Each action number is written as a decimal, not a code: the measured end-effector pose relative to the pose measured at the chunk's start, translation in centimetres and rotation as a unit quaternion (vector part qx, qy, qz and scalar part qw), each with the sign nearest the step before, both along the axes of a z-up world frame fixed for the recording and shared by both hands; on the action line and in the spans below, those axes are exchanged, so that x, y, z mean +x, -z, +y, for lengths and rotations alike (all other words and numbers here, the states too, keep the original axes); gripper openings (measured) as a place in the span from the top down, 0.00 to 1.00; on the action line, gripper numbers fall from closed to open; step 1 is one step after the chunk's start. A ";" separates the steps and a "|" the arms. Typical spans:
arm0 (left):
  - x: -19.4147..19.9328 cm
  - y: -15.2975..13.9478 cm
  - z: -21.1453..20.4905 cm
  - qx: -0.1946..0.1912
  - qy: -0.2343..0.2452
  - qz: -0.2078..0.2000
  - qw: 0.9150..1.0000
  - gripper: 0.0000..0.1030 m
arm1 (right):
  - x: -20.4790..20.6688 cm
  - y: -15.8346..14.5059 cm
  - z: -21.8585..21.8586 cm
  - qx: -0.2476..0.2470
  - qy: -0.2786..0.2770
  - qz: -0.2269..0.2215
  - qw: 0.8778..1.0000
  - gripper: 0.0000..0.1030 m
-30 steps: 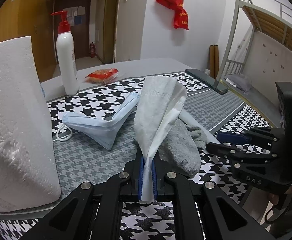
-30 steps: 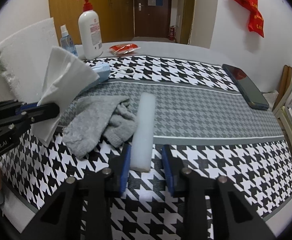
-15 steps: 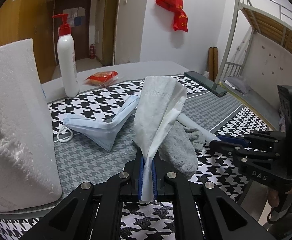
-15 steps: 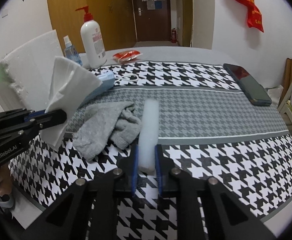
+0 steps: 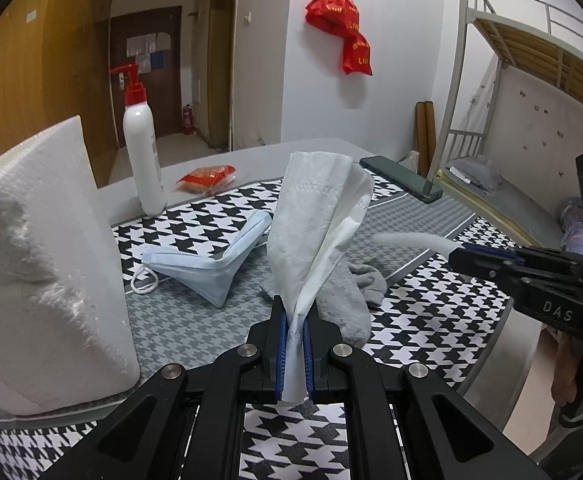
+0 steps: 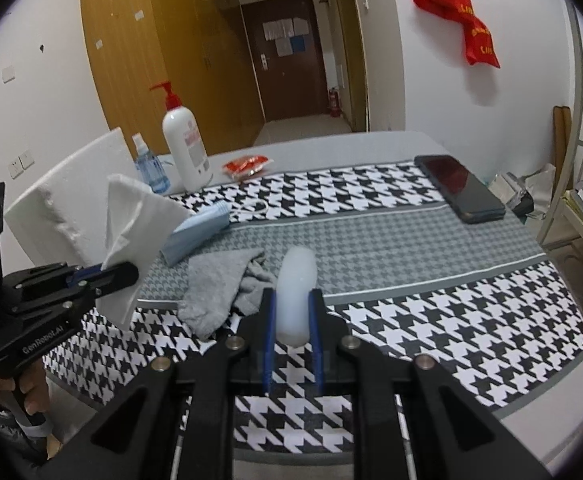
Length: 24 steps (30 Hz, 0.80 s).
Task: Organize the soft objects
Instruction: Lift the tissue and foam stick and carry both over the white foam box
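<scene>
The left gripper point(image 5: 293, 334) has its jaws pinched tight on the lower end of a folded white tissue point(image 5: 317, 224), which stands up from the blue pads and fans out above them, clear of the houndstooth tablecloth point(image 5: 431, 312). The right gripper point(image 6: 292, 334) is clamped on a pale foam stick point(image 6: 296, 292), gripping its near end so that the stick juts forward, lifted off the cloth. A crumpled grey sock point(image 6: 219, 288) lies on the cloth between the two grippers, just beyond the tissue in the left wrist view. A light blue face mask point(image 5: 211, 264) rests farther back, beside a large white paper towel roll point(image 5: 39, 264). Behind them stands a white pump bottle point(image 5: 141, 152) with a red top, and a dark phone point(image 6: 461, 188) lies flat near the table's far right edge
</scene>
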<state>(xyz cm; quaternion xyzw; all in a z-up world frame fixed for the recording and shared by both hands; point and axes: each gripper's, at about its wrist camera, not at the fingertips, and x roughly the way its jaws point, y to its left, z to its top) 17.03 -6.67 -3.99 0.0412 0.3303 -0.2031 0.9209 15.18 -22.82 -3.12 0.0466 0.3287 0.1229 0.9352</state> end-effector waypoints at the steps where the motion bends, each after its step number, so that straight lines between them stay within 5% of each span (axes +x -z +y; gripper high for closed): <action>1: -0.2 -0.2 0.0 0.001 -0.001 -0.003 1.000 0.92 | -0.4 -0.2 -0.1 0.000 0.000 -0.004 1.000 0.82; 24: -7.6 -5.1 2.4 -0.001 -0.034 -0.099 0.994 0.92 | -6.2 -4.7 2.1 0.008 -0.018 -0.095 0.995 0.82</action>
